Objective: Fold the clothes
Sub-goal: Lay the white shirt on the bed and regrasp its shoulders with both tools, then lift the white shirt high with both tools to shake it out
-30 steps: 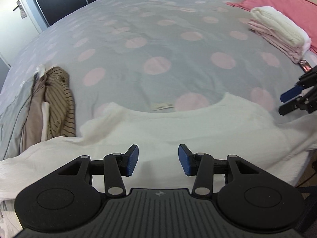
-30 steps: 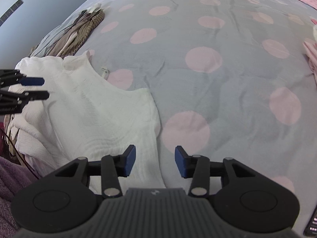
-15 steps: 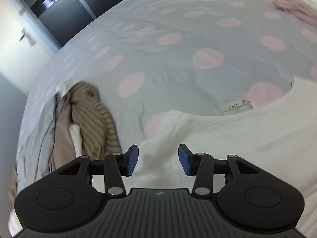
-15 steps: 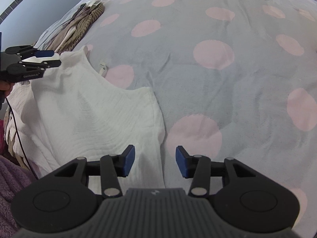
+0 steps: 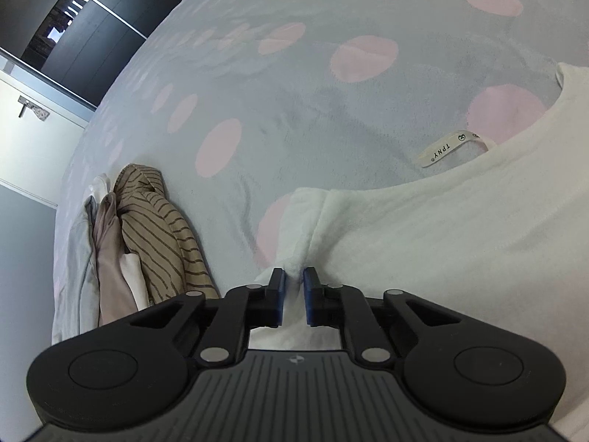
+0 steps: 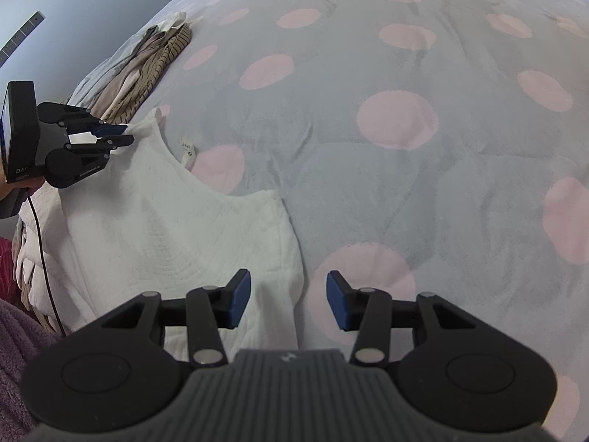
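A white textured top (image 5: pixel 441 228) lies flat on the grey bedspread with pink dots (image 5: pixel 294 118), neckline and label (image 5: pixel 452 147) facing away. My left gripper (image 5: pixel 293 283) is shut on the top's left shoulder corner; it also shows in the right wrist view (image 6: pixel 121 134), pinching that corner. The same top (image 6: pixel 165 228) fills the lower left of the right wrist view. My right gripper (image 6: pixel 289 296) is open, its fingers hovering over the top's right shoulder edge (image 6: pixel 291 235).
A pile of clothes with a brown striped garment (image 5: pixel 158 235) lies left of the top, also in the right wrist view (image 6: pixel 147 62). More crumpled clothes (image 6: pixel 29 258) hang at the bed's near left edge. Dark wardrobe doors (image 5: pixel 73 29) stand beyond the bed.
My left gripper moved left to the top's shoulder corner and shut on it. My right gripper stayed open and shifted slightly over the right shoulder edge.
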Demonstrator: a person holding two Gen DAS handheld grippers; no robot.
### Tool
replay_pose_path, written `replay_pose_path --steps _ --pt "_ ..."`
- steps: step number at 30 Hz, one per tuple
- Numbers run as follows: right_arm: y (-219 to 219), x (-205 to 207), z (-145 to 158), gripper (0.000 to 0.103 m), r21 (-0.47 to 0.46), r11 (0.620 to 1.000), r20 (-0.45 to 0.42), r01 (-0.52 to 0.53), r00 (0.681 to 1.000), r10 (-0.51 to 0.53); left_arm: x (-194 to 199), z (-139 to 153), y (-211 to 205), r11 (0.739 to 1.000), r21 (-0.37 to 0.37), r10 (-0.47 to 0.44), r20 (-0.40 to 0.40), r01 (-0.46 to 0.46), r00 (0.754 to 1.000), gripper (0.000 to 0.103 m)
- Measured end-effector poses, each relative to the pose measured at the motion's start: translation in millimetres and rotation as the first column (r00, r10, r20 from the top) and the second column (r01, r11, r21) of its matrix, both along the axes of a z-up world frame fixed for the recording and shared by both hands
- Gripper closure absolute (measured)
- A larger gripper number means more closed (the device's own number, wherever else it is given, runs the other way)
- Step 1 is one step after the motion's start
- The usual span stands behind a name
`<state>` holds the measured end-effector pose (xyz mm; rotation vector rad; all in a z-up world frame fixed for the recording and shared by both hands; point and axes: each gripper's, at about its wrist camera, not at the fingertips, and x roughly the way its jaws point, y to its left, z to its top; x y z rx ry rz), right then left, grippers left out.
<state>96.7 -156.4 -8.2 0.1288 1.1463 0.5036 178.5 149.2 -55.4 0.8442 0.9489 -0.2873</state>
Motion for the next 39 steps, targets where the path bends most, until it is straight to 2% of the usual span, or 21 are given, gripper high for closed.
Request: replay_pose_path --steps 7,10,11,15,19,23,28,30,33,36,39 --pt "11.0 2.1 -3.2 0.054 -0.012 0.999 0.045 -0.052 0.998 0.053 -4.0 12.6 3.3 0.999 -0.032 0.022 0.009 -0.022 1.000 0.098" --pt "12.7 4.8 -9.0 0.056 -0.023 0.999 0.044 -0.044 0.998 0.045 -5.6 19.2 5.8 0.998 -0.052 0.043 0.025 -0.042 0.999 0.098" --pt "12.7 6.2 -11.2 0.059 -0.016 0.999 0.035 -0.037 0.999 0.037 -6.7 21.1 6.1 0.997 -0.056 0.050 0.028 -0.048 0.998 0.098" --pt "19.3 5.7 -15.4 0.083 0.006 0.998 0.009 -0.057 0.998 0.057 -10.3 28.1 6.9 0.995 -0.065 0.076 0.041 -0.073 0.996 0.098" --pt "26.9 -7.7 1.1 0.088 -0.014 0.994 0.095 -0.107 0.990 0.108 -13.5 43.7 9.1 0.990 -0.083 0.121 0.088 -0.113 0.989 0.098" --pt "13.8 -18.6 29.5 0.088 -0.004 0.997 0.203 -0.074 0.976 0.074 -22.8 78.9 9.2 0.974 -0.169 0.181 0.170 -0.152 0.969 0.098" --pt "-5.5 -31.8 66.5 0.089 0.018 1.000 0.333 -0.023 0.943 0.016 -46.9 141.1 -0.4 0.949 -0.280 0.234 0.314 -0.146 0.920 0.099" --pt "-17.9 -38.9 85.9 0.089 0.032 0.999 0.386 0.005 0.922 -0.017 -62.0 170.4 -5.7 0.934 -0.335 0.250 0.369 -0.123 0.895 0.099" --pt "-37.7 -50.3 119.6 0.089 0.057 0.998 0.466 0.032 0.883 -0.055 -86.4 213.2 -17.6 0.925 -0.374 0.245 0.456 -0.066 0.856 0.099" --pt "-59.3 -61.2 162.1 0.089 0.085 0.995 0.552 0.050 0.829 -0.089 -117.1 260.4 -34.5 0.933 -0.359 0.201 0.555 0.014 0.807 0.099" --pt "-81.9 -74.5 215.2 0.089 0.092 0.994 0.659 0.061 0.745 -0.107 -154.0 314.0 -56.2 0.938 -0.330 0.150 0.665 0.109 0.731 0.099"
